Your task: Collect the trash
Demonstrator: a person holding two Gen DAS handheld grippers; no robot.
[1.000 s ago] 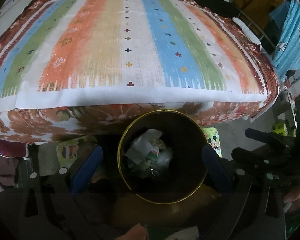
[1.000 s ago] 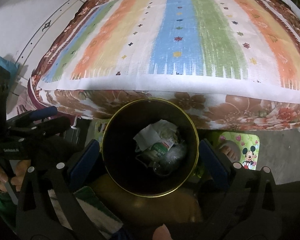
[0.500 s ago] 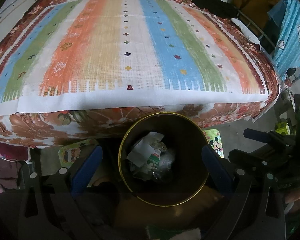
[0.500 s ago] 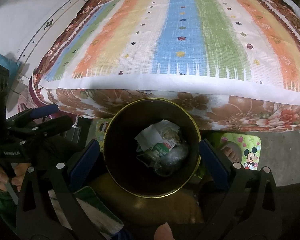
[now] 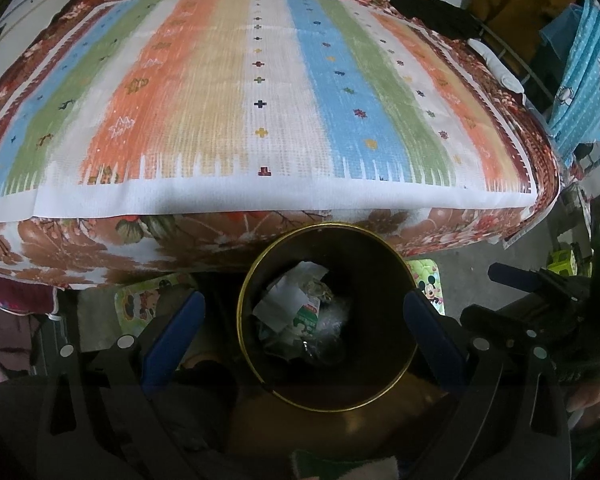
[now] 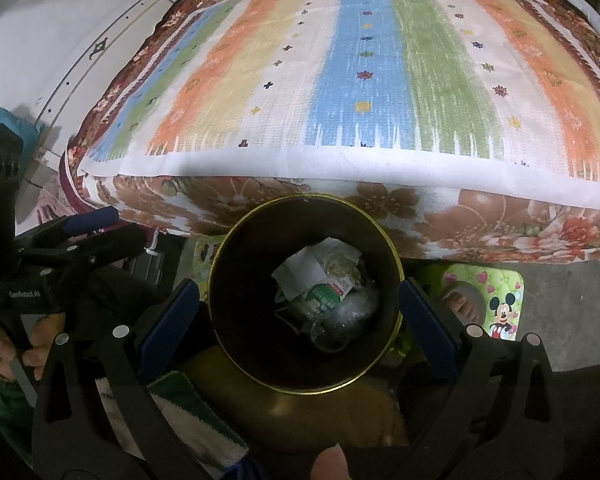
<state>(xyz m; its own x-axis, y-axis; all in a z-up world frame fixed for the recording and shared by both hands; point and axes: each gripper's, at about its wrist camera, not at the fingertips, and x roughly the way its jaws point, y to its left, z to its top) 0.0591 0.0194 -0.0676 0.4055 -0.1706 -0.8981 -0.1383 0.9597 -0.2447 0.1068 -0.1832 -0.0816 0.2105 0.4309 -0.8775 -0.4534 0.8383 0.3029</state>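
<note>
Trash (image 6: pixel 324 292), meaning crumpled white paper, a green-labelled wrapper and some clear plastic, already sits at the bottom of the dark round bin with the gold rim (image 6: pixel 236 364), which stands on the floor just in front of the bed. Both grippers hover over the bin mouth: the left gripper (image 5: pixel 304 316) and right gripper (image 6: pixel 300 304) each have their blue-padded fingers (image 6: pixel 168 316) spread wide, holding nothing. So the drop-off step looks done, or close to it. Beyond the bin, the striped orange, blue and green bedspread (image 5: pixel 260 100) shows no obvious litter. Best guess for the next move: pull back from the bin and scan the floor near the cartoon-mouse mat (image 6: pixel 496 300) for any leftovers.
</note>
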